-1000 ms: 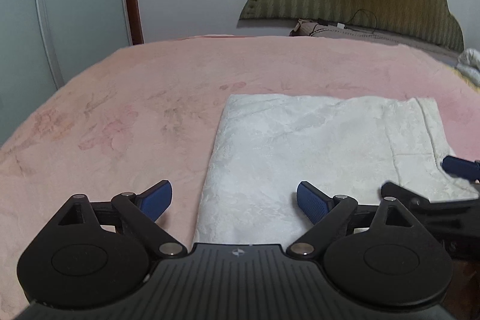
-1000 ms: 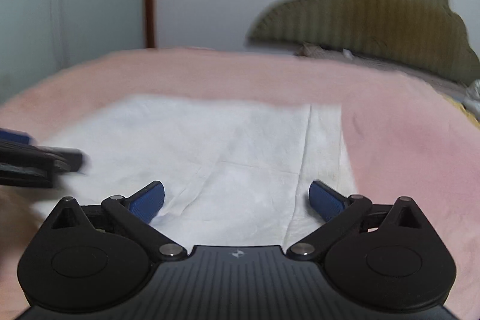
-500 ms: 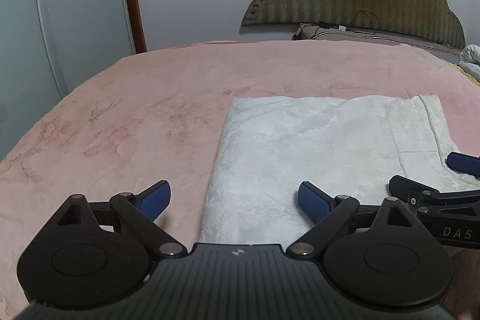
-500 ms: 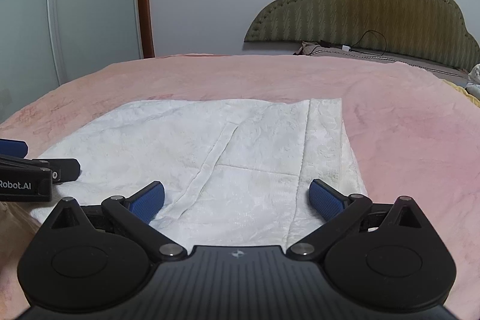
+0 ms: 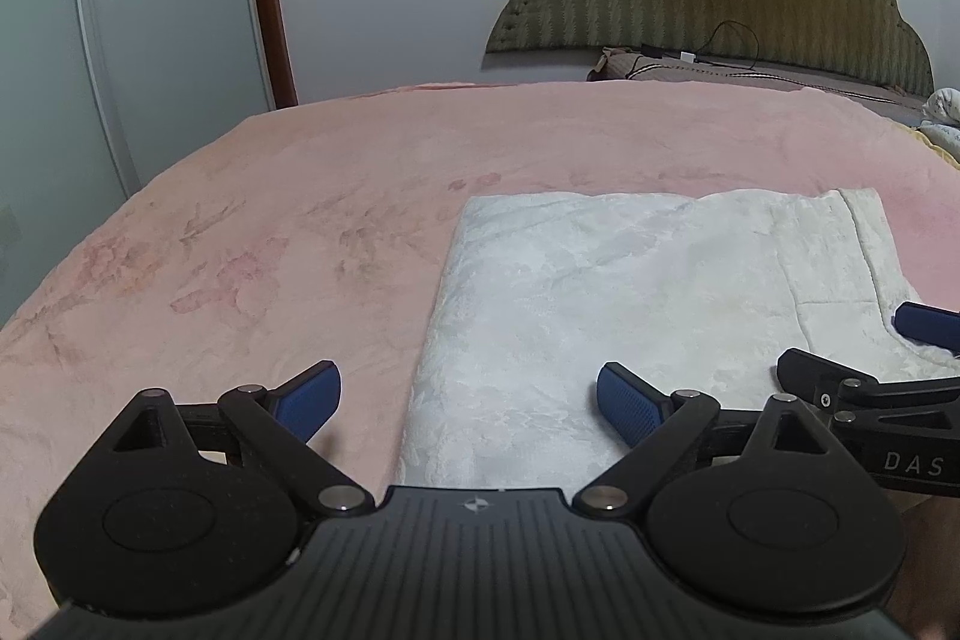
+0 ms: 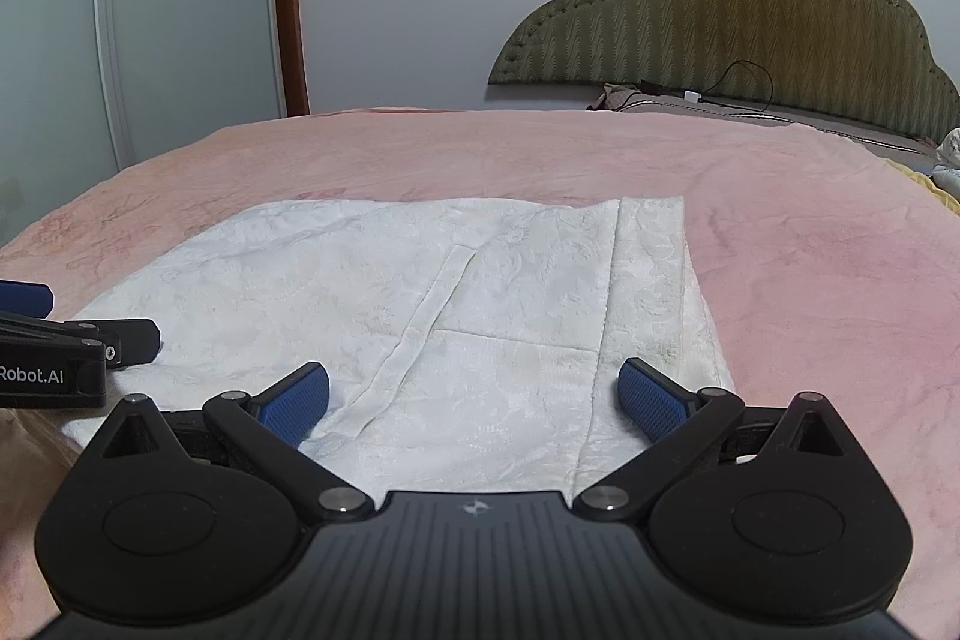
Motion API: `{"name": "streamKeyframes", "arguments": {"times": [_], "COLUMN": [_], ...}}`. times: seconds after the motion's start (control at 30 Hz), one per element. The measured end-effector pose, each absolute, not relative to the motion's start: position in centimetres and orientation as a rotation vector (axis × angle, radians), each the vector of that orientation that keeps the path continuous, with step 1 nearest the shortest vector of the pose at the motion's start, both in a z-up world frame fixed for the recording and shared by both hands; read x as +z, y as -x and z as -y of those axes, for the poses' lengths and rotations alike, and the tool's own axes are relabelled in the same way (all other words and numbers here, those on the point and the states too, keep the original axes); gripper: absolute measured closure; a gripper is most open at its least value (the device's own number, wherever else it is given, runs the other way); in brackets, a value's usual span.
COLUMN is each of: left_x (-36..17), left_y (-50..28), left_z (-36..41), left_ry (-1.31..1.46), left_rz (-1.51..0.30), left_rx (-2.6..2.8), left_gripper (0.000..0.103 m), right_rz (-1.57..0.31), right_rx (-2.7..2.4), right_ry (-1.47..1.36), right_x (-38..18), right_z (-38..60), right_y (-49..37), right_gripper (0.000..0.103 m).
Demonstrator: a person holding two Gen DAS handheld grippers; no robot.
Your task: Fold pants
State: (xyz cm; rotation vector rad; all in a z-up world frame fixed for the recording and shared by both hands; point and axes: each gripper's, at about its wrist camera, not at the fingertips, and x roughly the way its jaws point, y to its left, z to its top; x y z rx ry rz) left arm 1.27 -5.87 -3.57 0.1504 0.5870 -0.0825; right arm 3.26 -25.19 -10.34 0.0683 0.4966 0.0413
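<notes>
Left claw: spread wide, empty, straddling the pants' left edge.
Pants: white, already a flat rectangle, lying on the pink bed.
Handling: likely light, soft and limp; best pinched at the near corners through all layers.
Right claw: spread wide, empty, over the near right edge.

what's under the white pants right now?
The folded white textured pants lie flat on the pink floral blanket covering the bed. Only blanket shows around their edges. Anything between the folded layers or beneath them is covered. Both claws, left and right, are open, gripping nothing.
</notes>
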Motion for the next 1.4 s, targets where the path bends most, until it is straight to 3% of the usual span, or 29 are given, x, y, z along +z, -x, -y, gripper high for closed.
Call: {"name": "streamKeyframes", "arguments": {"times": [1.13,1.4], "left_x": [-1.4,-2.0], "left_y": [-3.4,-2.1], "left_z": [1.0,3.4], "left_ry": [-0.006,-0.107], "left_rz": [-0.622,-0.586], "left_rx": [-0.135,-0.086], "left_gripper": [0.009,0.008], "right_rz": [-0.499,-0.506], "right_rx": [0.032,0.014], "right_ry": [-0.058,-0.046], "right_x": [-10.3,-10.3], "right_z": [25.1,24.7], "right_y": [-3.4,-3.6], "right_gripper": [0.000,0.000]}}
